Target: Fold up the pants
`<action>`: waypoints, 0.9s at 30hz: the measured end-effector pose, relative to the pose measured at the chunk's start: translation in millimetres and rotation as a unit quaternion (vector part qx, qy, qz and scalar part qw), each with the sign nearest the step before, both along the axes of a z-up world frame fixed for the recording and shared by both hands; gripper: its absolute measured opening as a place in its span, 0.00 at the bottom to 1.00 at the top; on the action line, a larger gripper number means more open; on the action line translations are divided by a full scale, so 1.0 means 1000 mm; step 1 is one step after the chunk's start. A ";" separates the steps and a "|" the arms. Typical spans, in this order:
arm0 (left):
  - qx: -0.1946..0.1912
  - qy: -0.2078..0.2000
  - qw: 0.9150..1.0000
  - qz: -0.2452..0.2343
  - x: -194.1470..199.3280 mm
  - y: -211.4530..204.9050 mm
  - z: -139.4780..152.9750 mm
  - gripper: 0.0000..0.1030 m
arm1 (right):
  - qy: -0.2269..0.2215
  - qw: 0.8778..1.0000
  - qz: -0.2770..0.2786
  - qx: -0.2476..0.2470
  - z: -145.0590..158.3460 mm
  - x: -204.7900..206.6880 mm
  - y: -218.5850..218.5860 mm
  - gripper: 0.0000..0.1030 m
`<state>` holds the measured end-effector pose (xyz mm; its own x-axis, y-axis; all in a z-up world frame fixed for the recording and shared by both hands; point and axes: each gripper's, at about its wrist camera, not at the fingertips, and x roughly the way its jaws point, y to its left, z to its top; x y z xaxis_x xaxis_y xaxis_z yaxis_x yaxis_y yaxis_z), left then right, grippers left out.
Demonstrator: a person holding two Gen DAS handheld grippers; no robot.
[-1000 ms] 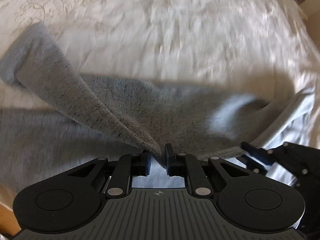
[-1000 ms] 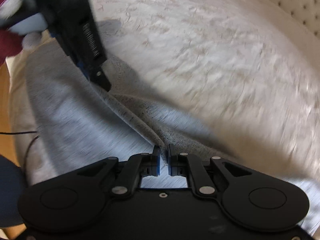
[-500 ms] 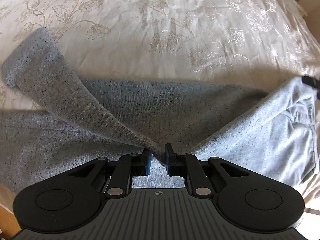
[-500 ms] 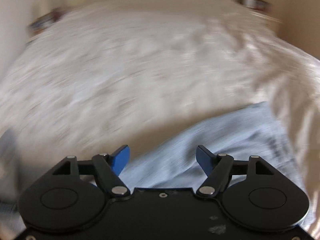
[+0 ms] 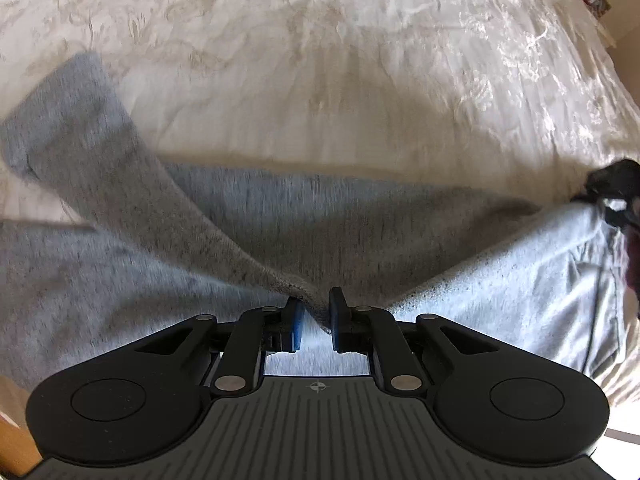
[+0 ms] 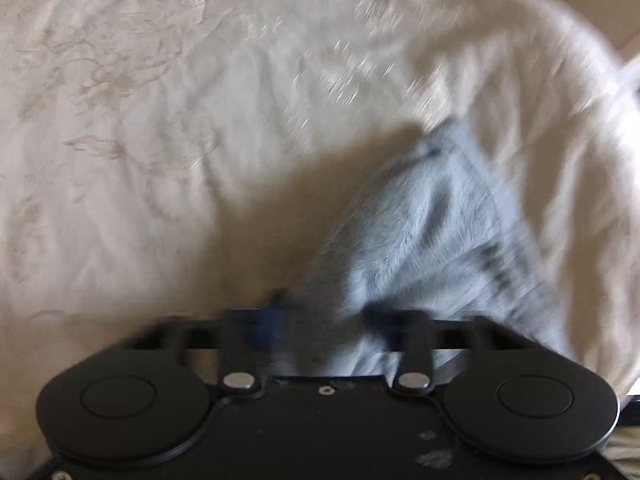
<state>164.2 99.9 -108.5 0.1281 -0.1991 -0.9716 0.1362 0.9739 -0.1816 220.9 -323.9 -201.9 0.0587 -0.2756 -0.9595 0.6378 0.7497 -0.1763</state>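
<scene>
Both grippers work the grey sweatpants lying across the near bedspread. Your left gripper pinches a fold to carry it; your right gripper straddles the waistband end, too blurred to judge.

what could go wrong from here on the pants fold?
1. The left gripper pinches only a thin ridge of the pants; a pull could slip it free.
2. The right gripper is blurred in the right wrist view, with cloth between its fingers; its grip is unclear, so a grab may miss.
3. One leg lies askew on the bedspread, so the fold may land crooked.
</scene>
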 end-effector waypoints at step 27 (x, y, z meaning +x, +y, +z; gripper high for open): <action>0.052 -0.036 0.997 -0.040 -0.084 0.001 0.007 0.09 | -0.212 0.960 -0.173 0.063 0.041 -0.266 -0.046 0.81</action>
